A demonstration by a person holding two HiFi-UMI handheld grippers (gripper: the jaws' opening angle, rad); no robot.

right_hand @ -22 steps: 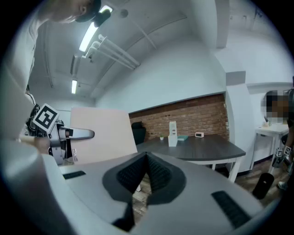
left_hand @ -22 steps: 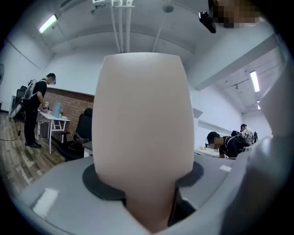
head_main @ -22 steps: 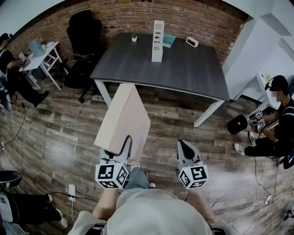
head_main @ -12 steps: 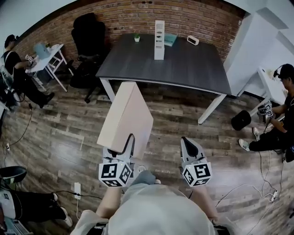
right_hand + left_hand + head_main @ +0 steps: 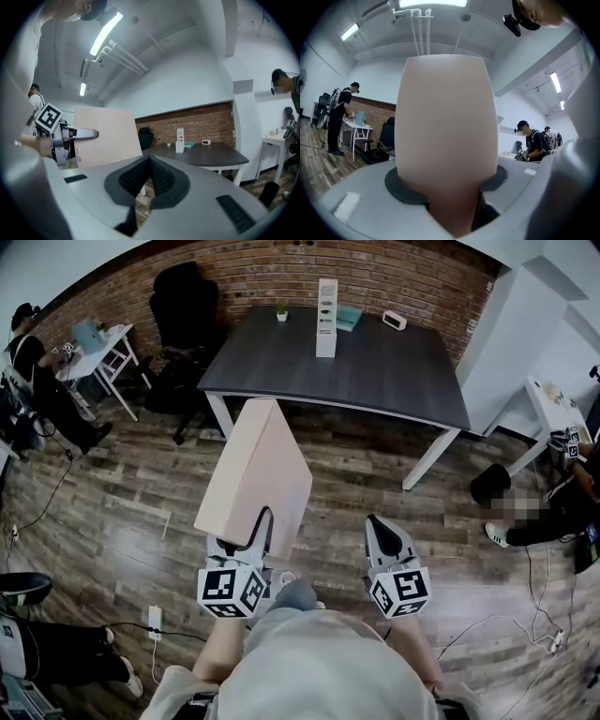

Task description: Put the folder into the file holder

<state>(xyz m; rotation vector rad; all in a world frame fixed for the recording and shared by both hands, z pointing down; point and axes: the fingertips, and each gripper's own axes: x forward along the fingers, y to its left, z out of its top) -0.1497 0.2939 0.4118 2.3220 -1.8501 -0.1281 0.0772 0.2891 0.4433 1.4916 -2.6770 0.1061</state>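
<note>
1. Folder [image 5: 255,470]: beige, flat, centre-left of the head view. It is tilted over the wood floor [image 5: 122,512], with its lower edge clamped.
2. Left gripper [image 5: 242,554]: lower left, jaws grasping the folder's near edge. The folder fills the left gripper view.
3. Right gripper [image 5: 382,532]: lower right of centre, just beside the left one. Its ribbed pads are pressed together with nothing between them.
4. File holder [image 5: 326,318]: white, upright, upper centre, standing on the dark table [image 5: 375,381], well apart from the folder.
5. Small plant [image 5: 281,311]: on the table, left of the holder.
</note>
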